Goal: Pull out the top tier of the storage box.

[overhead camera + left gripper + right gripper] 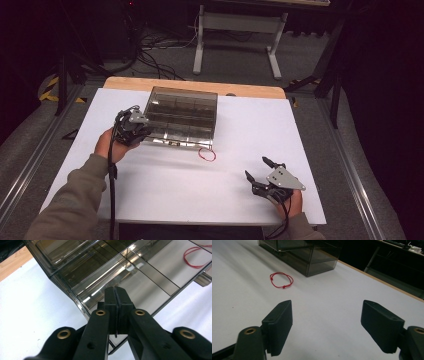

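- Left gripper (134, 131) sits at the near left corner of the smoky clear box (182, 117), jaws pressed tight together.
- In the left gripper view (116, 301), those jaws meet over the box's near edge; whether they pinch a thin wall or lid I cannot tell.
- The box stands on the white tabletop (165, 185), its dividers showing through the clear top.
- A red string loop (207, 154) lies flat on the tabletop just beside the box's near right corner, apart from it.
- Right gripper (260, 171) rests well away from the box, near the tabletop's front edge, jaws spread wide and holding nothing.
- From the right gripper view (327, 322), the loop (281, 280) lies ahead, between the jaws and the box (307, 255).
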